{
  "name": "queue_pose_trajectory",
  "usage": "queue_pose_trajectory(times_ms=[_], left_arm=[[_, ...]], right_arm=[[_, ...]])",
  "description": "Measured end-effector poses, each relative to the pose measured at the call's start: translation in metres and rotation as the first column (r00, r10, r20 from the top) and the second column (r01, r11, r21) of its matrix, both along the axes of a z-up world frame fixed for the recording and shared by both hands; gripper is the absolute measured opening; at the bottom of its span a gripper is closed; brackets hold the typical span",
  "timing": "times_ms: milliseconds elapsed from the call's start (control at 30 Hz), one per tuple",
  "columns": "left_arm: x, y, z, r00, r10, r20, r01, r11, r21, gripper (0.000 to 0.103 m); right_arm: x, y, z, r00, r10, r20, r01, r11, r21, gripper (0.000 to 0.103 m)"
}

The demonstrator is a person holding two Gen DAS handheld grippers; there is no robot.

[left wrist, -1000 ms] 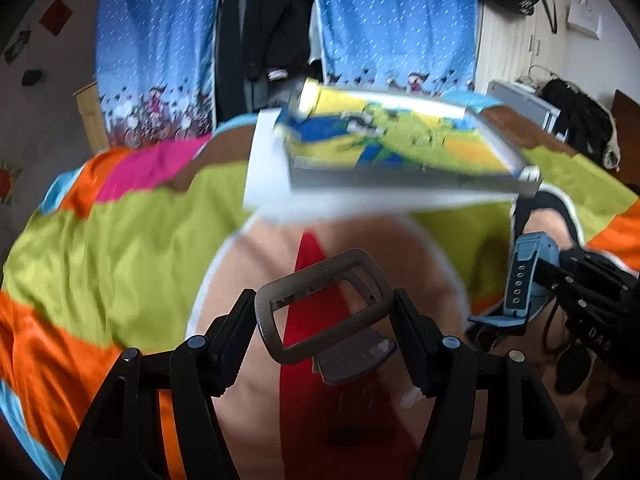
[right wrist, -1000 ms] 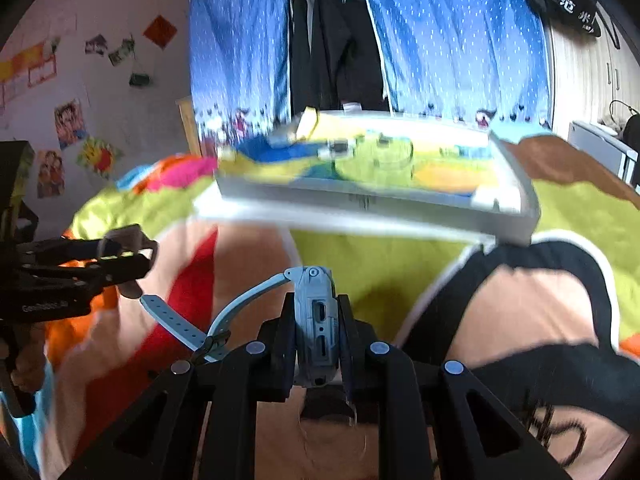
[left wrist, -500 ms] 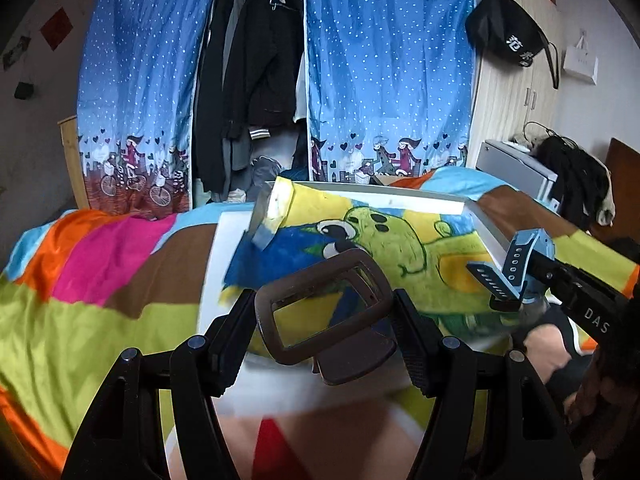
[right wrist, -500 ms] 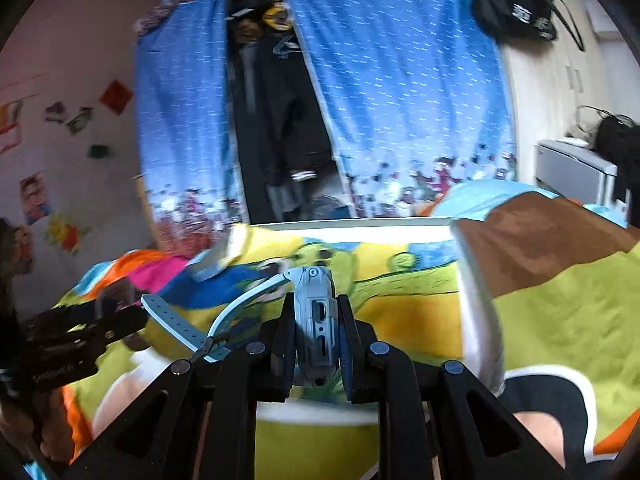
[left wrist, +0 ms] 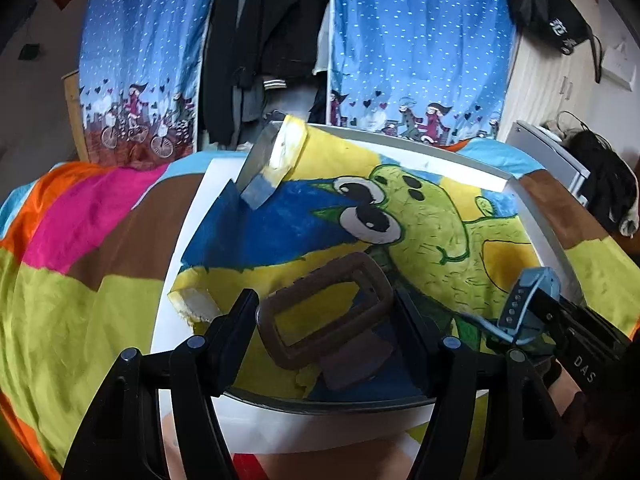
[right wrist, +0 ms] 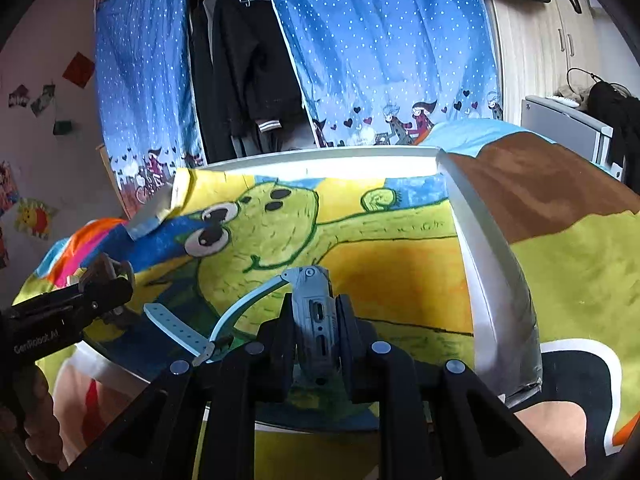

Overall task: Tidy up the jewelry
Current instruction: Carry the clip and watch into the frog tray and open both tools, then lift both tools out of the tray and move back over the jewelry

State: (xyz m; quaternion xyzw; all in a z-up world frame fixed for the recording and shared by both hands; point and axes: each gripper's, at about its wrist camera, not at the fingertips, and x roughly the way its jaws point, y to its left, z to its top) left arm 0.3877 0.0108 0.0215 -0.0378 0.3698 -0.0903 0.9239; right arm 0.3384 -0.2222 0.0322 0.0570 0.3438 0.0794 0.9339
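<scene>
Bedspread (left wrist: 80,300) bears one tray (left wrist: 548,240); grippers clamp one brown buckle (left wrist: 324,308), one blue watch (right wrist: 316,312).

The shallow white box (left wrist: 548,240) is showing a painted picture inside: a green spotty creature with big black-and-white eyes on yellow, blue and orange. The bed cover (left wrist: 80,304) is glowing in lime green, pink, orange, brown and light blue blocks. The blue curtains (right wrist: 384,48) are wearing tiny white dots, with little hearts and cartoon people along the bottom.
</scene>
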Motion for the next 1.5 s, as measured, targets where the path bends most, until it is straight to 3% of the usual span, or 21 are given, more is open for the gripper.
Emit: queue_pose_trajectory(times_ms=[167, 300, 333, 500, 600, 700, 867, 1167, 1300, 1500], left_arm=[[-0.001, 0.006, -0.002, 0.999, 0.033, -0.024, -0.034, 0.999, -0.040, 0.063], [-0.010, 0.009, 0.009, 0.999, 0.035, -0.019, -0.037, 0.995, -0.091, 0.076], [-0.013, 0.009, 0.012, 0.999, 0.039, -0.011, -0.040, 0.995, -0.091, 0.077], [-0.036, 0.008, 0.033, 0.999, 0.037, 0.038, -0.033, 0.995, -0.097, 0.081], [-0.052, 0.010, 0.048, 0.997, 0.052, 0.061, -0.045, 0.993, -0.107, 0.082], [-0.074, 0.014, 0.064, 0.993, 0.070, 0.094, -0.060, 0.992, -0.110, 0.096], [-0.122, 0.017, 0.089, 0.980, 0.078, 0.184, -0.060, 0.993, -0.099, 0.098], [-0.222, 0.010, 0.113, 0.956, 0.083, 0.281, -0.050, 0.991, -0.121, 0.098], [-0.267, 0.010, 0.110, 0.950, 0.065, 0.304, -0.035, 0.994, -0.102, 0.098], [-0.309, 0.009, 0.077, 0.969, 0.026, 0.246, -0.015, 0.999, -0.046, 0.099]], right_arm=[[-0.004, -0.003, 0.003, 1.000, -0.004, -0.004, 0.003, 1.000, -0.011, 0.023], [-0.012, -0.009, 0.013, 1.000, -0.012, 0.022, 0.012, 1.000, -0.023, 0.049], [-0.016, -0.011, 0.017, 0.999, -0.014, 0.030, 0.015, 1.000, -0.026, 0.051], [-0.036, -0.017, 0.037, 0.997, -0.013, 0.073, 0.016, 0.999, -0.041, 0.076], [-0.051, -0.020, 0.052, 0.993, -0.016, 0.113, 0.020, 0.999, -0.037, 0.085], [-0.071, -0.022, 0.067, 0.989, -0.013, 0.150, 0.018, 0.999, -0.031, 0.097], [-0.114, -0.026, 0.092, 0.977, 0.001, 0.215, 0.008, 0.999, -0.043, 0.103], [-0.211, -0.037, 0.121, 0.951, 0.016, 0.310, 0.007, 0.997, -0.071, 0.103], [-0.254, -0.040, 0.122, 0.944, 0.024, 0.330, 0.003, 0.997, -0.082, 0.103], [-0.304, -0.049, 0.101, 0.957, 0.033, 0.288, -0.002, 0.994, -0.106, 0.103]])
